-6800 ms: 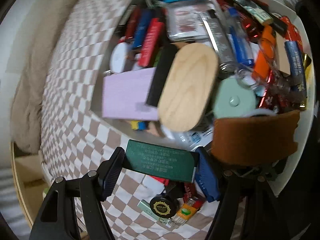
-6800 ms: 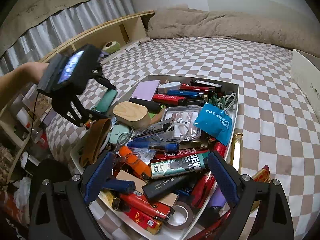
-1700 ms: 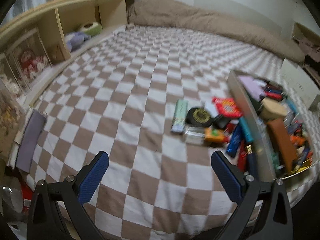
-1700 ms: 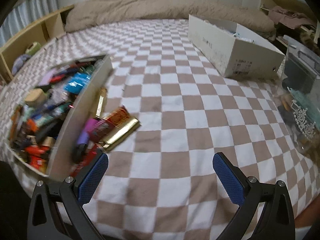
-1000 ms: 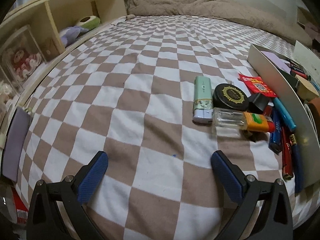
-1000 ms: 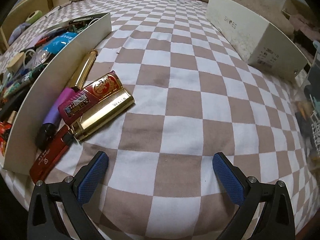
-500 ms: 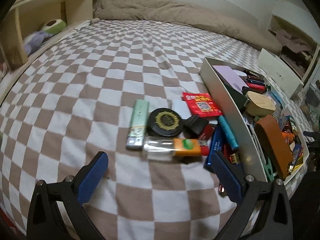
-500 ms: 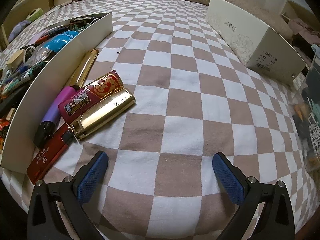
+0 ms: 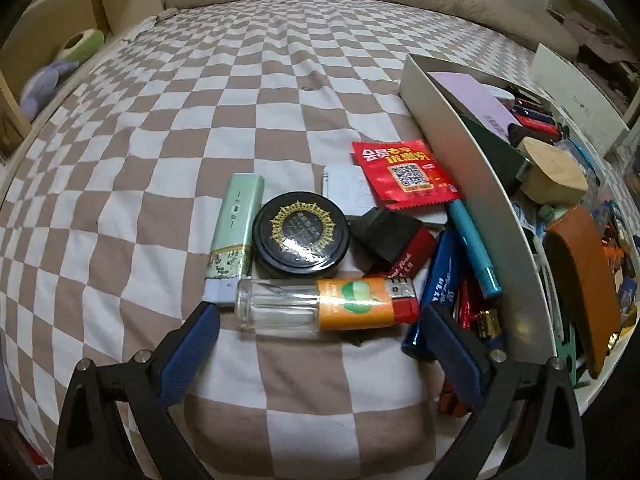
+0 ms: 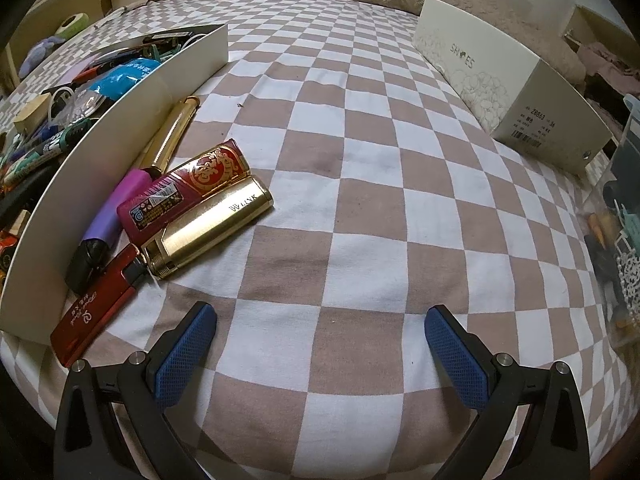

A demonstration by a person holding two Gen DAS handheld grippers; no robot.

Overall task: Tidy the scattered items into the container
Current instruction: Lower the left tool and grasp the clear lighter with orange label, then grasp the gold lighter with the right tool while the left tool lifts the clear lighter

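A clear lighter with an orange label (image 9: 320, 310) lies crosswise on the checked bedspread, just ahead of my left gripper (image 9: 320, 344). The jaws are closing with the lighter between the tips, and the pads stand clear of it. Behind it lie a pale green lighter (image 9: 236, 224), a black round tin (image 9: 302, 234), a red sachet (image 9: 404, 170) and a blue lighter (image 9: 440, 280), beside the white container's wall (image 9: 472, 184). My right gripper (image 10: 320, 352) is open over bare bedspread. A gold lighter (image 10: 208, 228), a red pack (image 10: 184, 190) and a red lighter (image 10: 96, 312) lie beside the container's other wall (image 10: 120, 120).
The container is crowded with several items, among them a wooden-lidded box (image 9: 554, 172) and a brown leather case (image 9: 580, 276). A white shoe box (image 10: 508, 76) stands at the right view's far right. A wooden shelf (image 9: 100, 4) borders the bed's left side, a beige pillow its head.
The left gripper has come in closer over the pile, so the clear orange lighter now lies between its tips, and its fingers have narrowed a little. The right gripper has stayed put.
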